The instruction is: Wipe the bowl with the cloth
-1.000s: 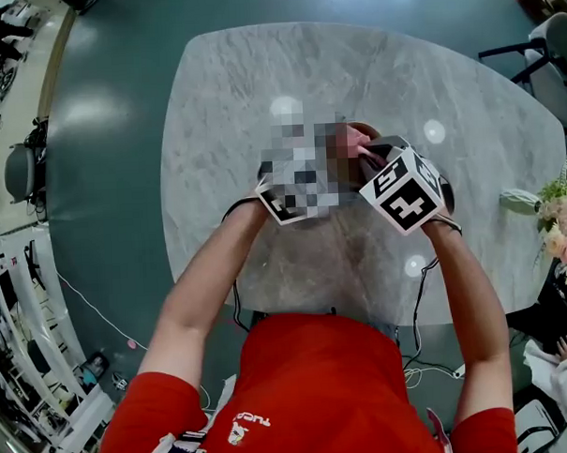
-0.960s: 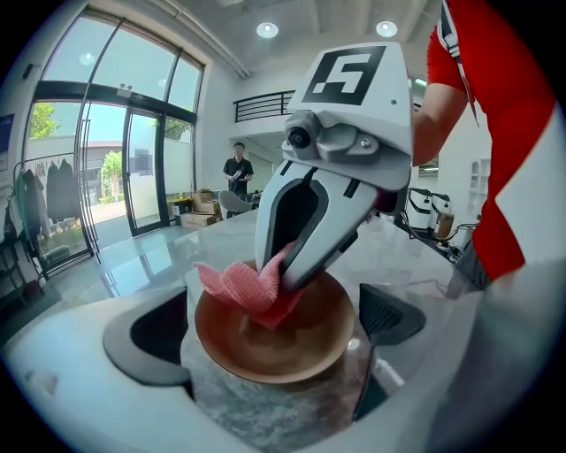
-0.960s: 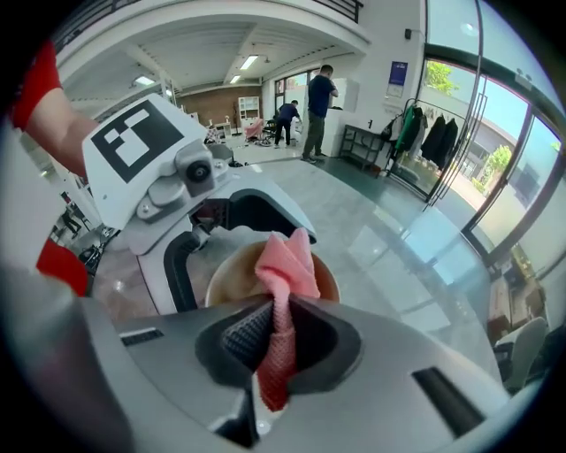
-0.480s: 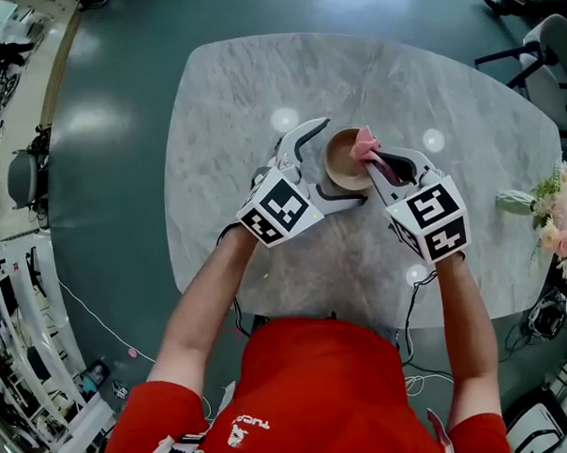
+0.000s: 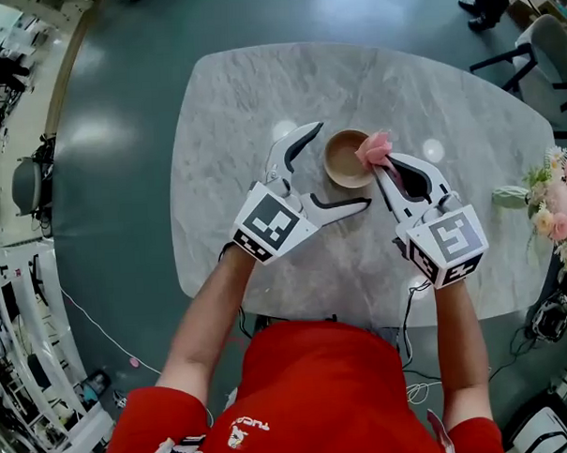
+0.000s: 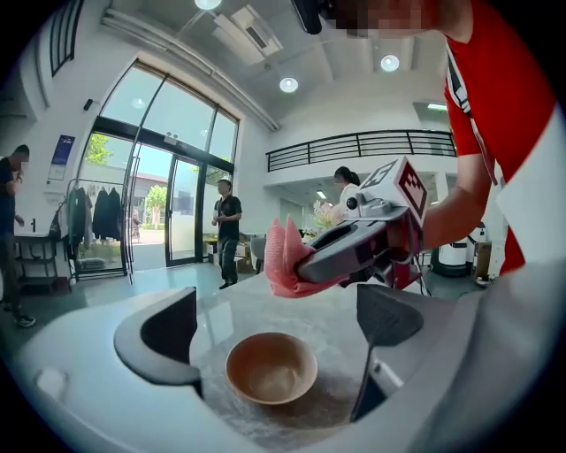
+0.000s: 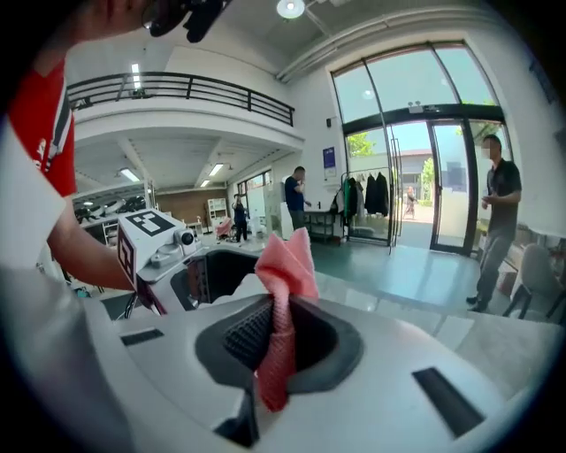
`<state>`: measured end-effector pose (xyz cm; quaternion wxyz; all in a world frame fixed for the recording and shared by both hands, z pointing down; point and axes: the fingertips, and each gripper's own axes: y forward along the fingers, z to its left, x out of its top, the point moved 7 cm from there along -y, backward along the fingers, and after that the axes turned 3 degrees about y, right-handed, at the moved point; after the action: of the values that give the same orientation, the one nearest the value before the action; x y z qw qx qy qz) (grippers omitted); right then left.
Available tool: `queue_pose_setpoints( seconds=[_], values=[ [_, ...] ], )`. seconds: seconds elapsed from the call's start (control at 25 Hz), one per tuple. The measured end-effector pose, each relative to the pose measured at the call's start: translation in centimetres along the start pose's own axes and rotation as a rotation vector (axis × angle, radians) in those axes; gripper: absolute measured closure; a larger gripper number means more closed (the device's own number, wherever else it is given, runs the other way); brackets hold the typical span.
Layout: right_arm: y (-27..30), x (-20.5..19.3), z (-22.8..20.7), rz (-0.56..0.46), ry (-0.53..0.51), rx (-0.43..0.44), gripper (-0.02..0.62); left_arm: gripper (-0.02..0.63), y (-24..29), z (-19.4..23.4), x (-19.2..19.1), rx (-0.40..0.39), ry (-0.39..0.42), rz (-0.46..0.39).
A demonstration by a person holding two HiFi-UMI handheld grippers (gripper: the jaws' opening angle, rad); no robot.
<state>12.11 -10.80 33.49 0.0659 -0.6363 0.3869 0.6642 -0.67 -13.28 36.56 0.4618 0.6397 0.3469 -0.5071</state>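
- The small round tan bowl (image 5: 346, 158) stands upright near the middle of the grey marble-patterned table (image 5: 240, 101).
- The left gripper (image 5: 344, 164) has its jaws wide apart. The bowl sits between them, and neither jaw touches it.
- The right gripper (image 5: 384, 165) is clamped on a bunched pink cloth (image 5: 375, 149).
- The cloth pokes out past the jaw tips, over the bowl's right rim and raised clear of it.

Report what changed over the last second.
The right gripper, shut on the pink cloth, drew back toward the person, moving the cloth off the bowl to its right. The left gripper eased back slightly. Unchanged: left jaws open either side of the bowl.
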Motion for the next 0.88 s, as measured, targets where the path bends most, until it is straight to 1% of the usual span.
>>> queue_pose_setpoints(
  seconds=[0.2,0.44,0.6,0.88],
  values=[
    [-2.7,1.3,1.1,-0.124,0.044,-0.019,0.574,0.078,-1.7,-1.1,1.9,0.038,-0.005,-0.060],
    [-6.0,2.3,3.7,-0.261,0.054,-0.031,0.574,0.144,-3.9,-2.8,4.5,0.075,-0.010,-0.137],
    [-8.1,2.9,5.1,-0.338,0.068,-0.057,0.574,0.207,-5.6,-3.7,6.2,0.119,-0.079,-0.172],
    [-10.9,3.2,7.4,-0.433,0.079,-0.087,0.574,0.322,-8.0,-5.0,8.1,0.164,-0.088,-0.218]
  ],
)
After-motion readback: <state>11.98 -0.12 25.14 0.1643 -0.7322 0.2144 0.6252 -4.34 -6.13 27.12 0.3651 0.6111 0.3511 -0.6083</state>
